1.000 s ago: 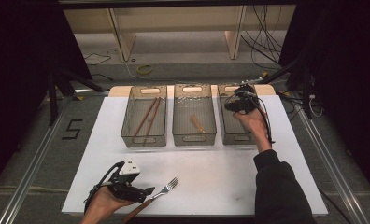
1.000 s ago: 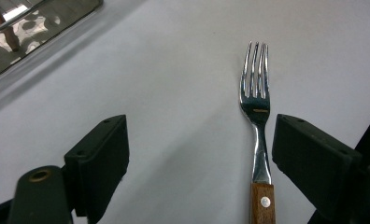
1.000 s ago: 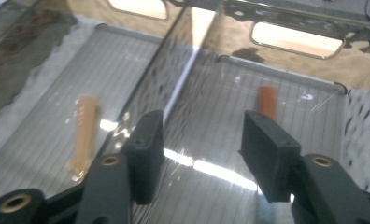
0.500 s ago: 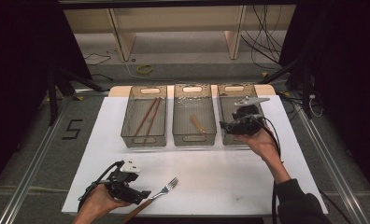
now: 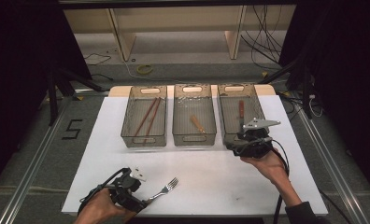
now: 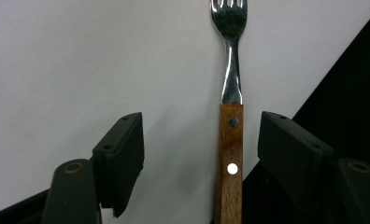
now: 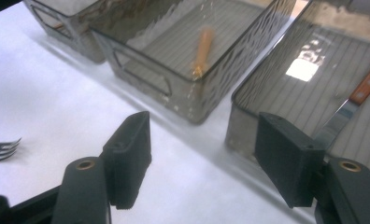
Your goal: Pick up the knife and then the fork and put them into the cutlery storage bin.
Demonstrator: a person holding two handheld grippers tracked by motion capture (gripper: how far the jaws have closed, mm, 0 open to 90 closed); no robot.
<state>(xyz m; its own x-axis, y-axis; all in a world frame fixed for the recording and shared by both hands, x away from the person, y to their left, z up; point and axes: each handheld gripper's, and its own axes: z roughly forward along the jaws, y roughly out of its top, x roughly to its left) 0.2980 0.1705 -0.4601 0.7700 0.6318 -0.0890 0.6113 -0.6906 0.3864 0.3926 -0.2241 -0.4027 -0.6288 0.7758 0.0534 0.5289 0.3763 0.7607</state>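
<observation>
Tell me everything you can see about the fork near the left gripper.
The fork has a shiny metal head with tines and a brown wooden handle with two rivets. It lies flat on the white table, near its front edge. Its handle sits between the open jaws of the left gripper, closer to one jaw; neither pad touches it.

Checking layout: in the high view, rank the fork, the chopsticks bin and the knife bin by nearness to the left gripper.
1. Fork, handle between the left gripper's open jaws.
2. Chopsticks bin, far left of the row.
3. Knife bin, far right.
</observation>
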